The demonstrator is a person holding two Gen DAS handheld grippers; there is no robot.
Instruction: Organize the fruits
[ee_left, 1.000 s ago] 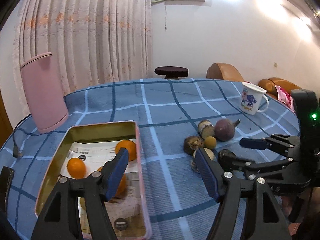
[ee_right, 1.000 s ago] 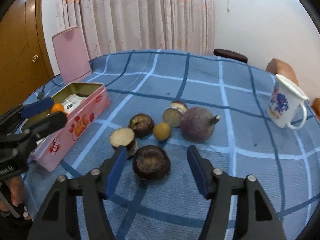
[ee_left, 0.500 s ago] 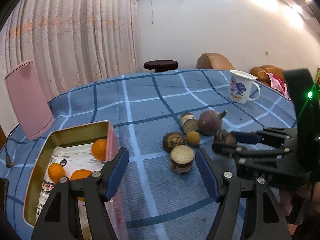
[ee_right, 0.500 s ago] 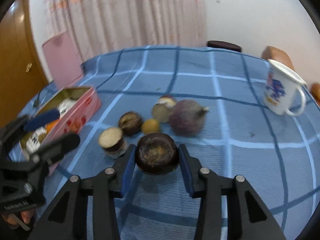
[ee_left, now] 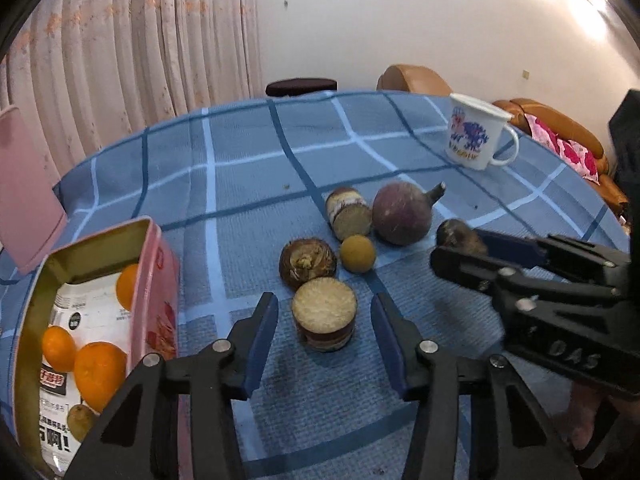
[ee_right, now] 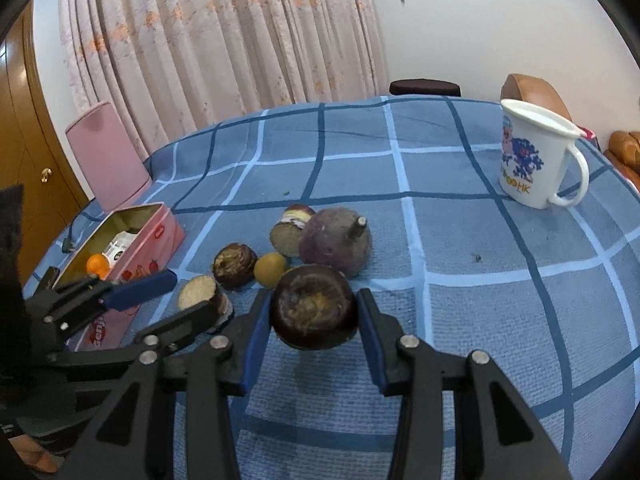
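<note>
right gripper (ee_right: pixel 312 316) clamps a dark round fruit (ee_right: pixel 314 312) at lower centre for carrying; left gripper (ee_left: pixel 324 332) straddles a cut fruit (ee_left: pixel 324 314), fingers apart, ready to grasp.

A dark brown round fruit (ee_right: pixel 314 312) sits low in the centre of the right wrist frame, pinched between blue pads. Behind it cluster a purple stemmed fruit (ee_right: pixel 335 246), a small yellow fruit (ee_right: pixel 270 269), a brown husked fruit (ee_right: pixel 234 266) and two cut pieces (ee_right: pixel 204 300). At lower left, oranges (ee_left: pixel 100 374) lie in an open pink tin (ee_left: pixel 154 280).
</note>
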